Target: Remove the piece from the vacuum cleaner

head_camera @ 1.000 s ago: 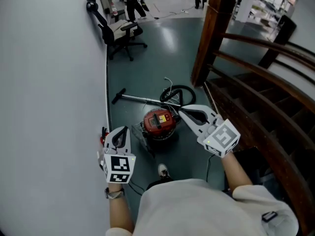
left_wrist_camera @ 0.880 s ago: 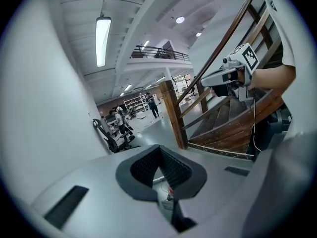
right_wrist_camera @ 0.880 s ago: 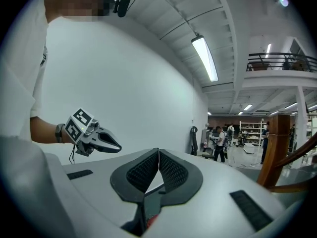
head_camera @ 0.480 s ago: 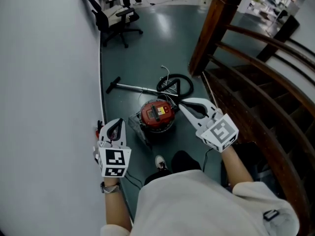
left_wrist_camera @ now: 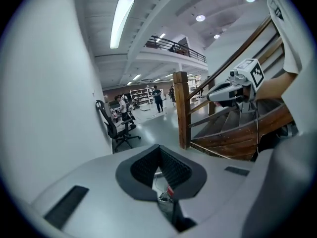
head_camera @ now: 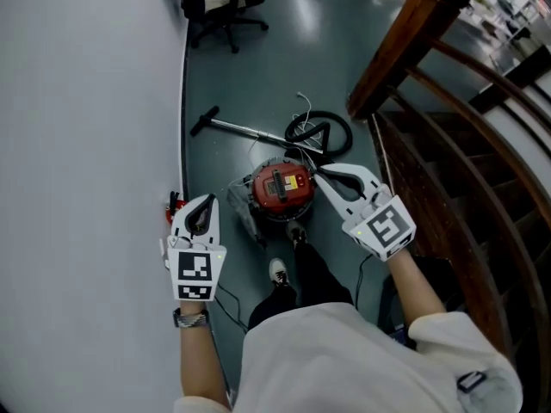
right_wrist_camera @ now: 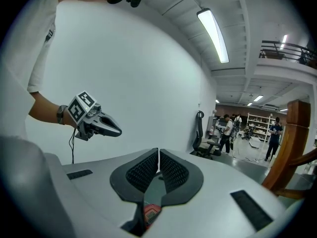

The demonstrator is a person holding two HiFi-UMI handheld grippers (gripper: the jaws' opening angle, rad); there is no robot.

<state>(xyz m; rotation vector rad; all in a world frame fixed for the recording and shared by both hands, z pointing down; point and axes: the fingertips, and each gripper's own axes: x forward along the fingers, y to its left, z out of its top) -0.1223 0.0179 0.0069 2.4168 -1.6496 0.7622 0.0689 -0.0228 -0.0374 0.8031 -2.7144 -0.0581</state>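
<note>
Head view: red vacuum cleaner sits on floor btw. both grippers, hose coiled just behind it. Left gripper hangs near wall, jaws pressed together, empty. Right gripper just beside vac's right edge, jaws together too, nothing pinched.

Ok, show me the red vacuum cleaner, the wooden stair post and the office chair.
red vacuum cleaner (head_camera: 281,188), head view, its top.
wooden stair post (head_camera: 399,46), head view, mid shaft.
office chair (left_wrist_camera: 110,125), left gripper view, backrest.
</note>
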